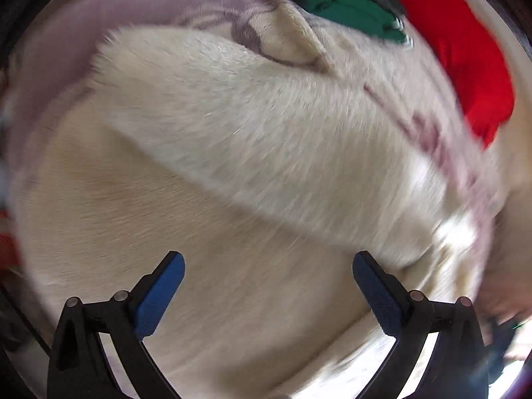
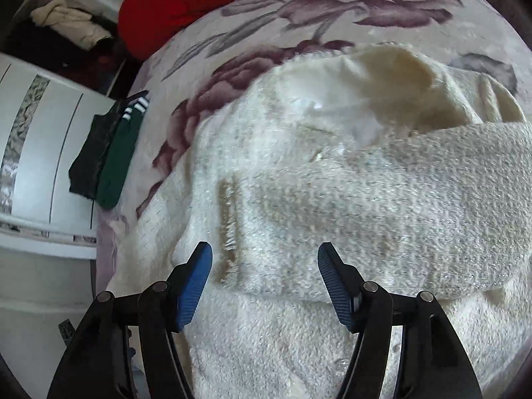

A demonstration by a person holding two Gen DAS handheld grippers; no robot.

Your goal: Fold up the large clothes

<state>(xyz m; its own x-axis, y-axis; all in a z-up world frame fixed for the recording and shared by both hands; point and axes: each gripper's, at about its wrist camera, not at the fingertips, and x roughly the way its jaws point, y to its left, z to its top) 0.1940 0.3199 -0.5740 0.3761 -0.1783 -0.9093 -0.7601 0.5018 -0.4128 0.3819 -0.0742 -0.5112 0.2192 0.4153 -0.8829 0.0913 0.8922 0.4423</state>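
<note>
Trouble could come from the folded sleeve [image 2: 382, 206] that lies just past my right gripper [image 2: 265, 282]. It only rests on the fluffy cream sweater [image 2: 266, 349], and nothing holds it down. If I bump it or drag a finger through the fuzz, it could slide off and the fold would open up. My right fingers [image 2: 196, 286] are spread apart with nothing between them, hanging over the sweater with the sleeve's near edge just in front of them.

My left gripper [image 1: 268, 294] is open wide too and holds nothing. Cream cloth [image 1: 232, 133] fills almost everything in front of it. That picture is smeary, so I could grab the wrong layer or pinch the flower blanket [image 2: 349, 6] along with the sweater.

Some things I cannot see well. The sweater runs under and behind both grippers, so its bottom edge is hidden. I cannot tell where the other sleeve is. Far beyond my right fingers, the collar part looks bunched up, and I cannot make out how it lies. A red cloth [image 2: 186, 3] and a green one [image 2: 116, 163] sit far away to the left of those fingers, partly cut off.
</note>
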